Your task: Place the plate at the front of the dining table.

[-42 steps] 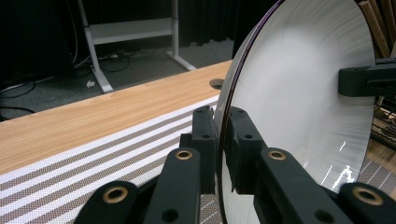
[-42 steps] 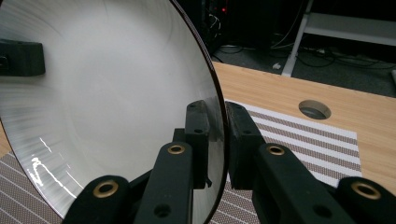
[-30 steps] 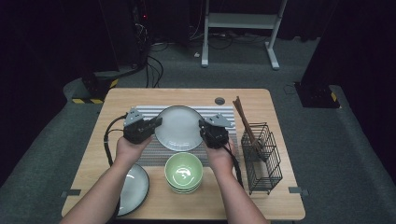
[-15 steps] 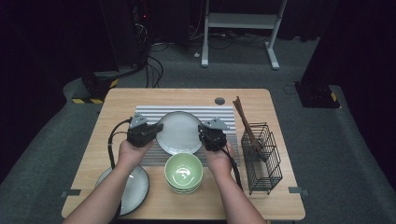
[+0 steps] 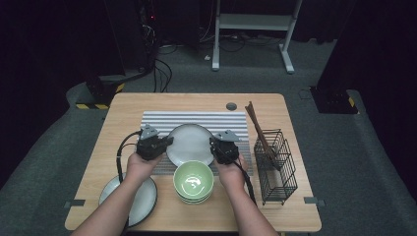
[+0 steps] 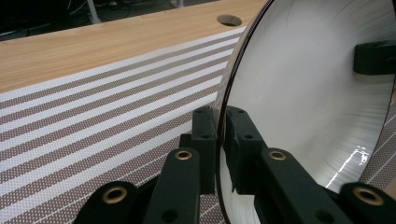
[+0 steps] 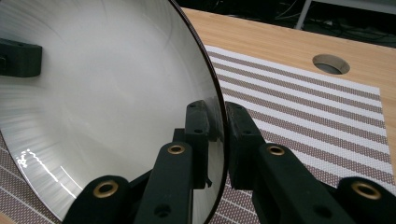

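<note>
The pale plate [image 5: 191, 142] was held over the striped mat [image 5: 196, 120] in the middle of the surface [image 5: 147, 101], gripped from two sides at once. The left gripper [image 5: 166, 142] was clamped on the plate's left rim; in the left gripper view its two black jaws pinched the thin dark edge of the plate [image 6: 308, 93] between them, with the mat [image 6: 93, 126] lying beneath. The right gripper [image 5: 214, 146] was clamped on the opposite, right rim; in the right gripper view its jaws likewise closed on the plate's edge [image 7: 93, 84], one jaw against the glossy face and one behind it. In each gripper view the tip of the other gripper's jaw showed at the far rim of the plate. Whether the plate touched the mat could not be determined. A stack of green bowls [image 5: 193, 182] stood near the front edge of the surface, just in front of the plate and between the person's two hands. A second plate [image 5: 142, 196] lay at the front left corner, partly covered by the left forearm. A black wire basket [image 5: 276, 164] stood along the right edge, with dark chopsticks [image 5: 258, 130] leaning out of it toward the back. A round hole [image 5: 231, 106] was noted in the surface near its back edge.
</note>
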Action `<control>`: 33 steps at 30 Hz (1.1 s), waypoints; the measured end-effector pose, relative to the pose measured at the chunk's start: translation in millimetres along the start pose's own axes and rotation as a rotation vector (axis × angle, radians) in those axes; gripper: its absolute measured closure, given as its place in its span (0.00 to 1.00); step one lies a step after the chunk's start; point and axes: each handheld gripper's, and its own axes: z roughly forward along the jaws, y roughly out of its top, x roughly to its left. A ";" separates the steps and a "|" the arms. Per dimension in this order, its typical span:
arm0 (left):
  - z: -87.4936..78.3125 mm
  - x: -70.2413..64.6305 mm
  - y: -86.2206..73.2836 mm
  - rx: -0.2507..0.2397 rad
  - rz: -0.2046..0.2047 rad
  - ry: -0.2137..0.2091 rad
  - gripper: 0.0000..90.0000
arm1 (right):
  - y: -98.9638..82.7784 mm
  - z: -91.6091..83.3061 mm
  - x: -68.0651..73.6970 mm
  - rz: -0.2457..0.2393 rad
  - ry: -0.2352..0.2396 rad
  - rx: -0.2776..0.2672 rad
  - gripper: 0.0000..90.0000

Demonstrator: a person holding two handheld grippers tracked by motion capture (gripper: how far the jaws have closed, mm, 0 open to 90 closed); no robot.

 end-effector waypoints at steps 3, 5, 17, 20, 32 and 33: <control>1.7 0.8 -1.5 0.008 -0.009 -0.001 0.91 | -1.2 1.8 0.1 0.001 -0.003 0.005 0.89; 2.4 1.8 -1.4 0.011 -0.020 -0.002 0.91 | -1.5 3.2 -0.3 0.005 -0.001 0.000 0.90; 11.6 9.5 3.9 0.058 -0.034 0.004 0.91 | 3.9 13.7 -1.0 0.005 -0.015 0.005 0.89; 14.3 11.2 5.9 0.075 -0.035 0.003 0.90 | 4.8 17.1 -2.0 0.007 -0.019 0.011 0.89; 25.8 18.3 12.6 0.146 -0.038 -0.001 0.89 | 6.1 32.0 -6.9 0.024 -0.023 0.031 0.88; 27.0 19.1 12.9 0.151 -0.038 0.000 0.89 | 6.2 33.2 -7.1 0.027 -0.023 0.034 0.88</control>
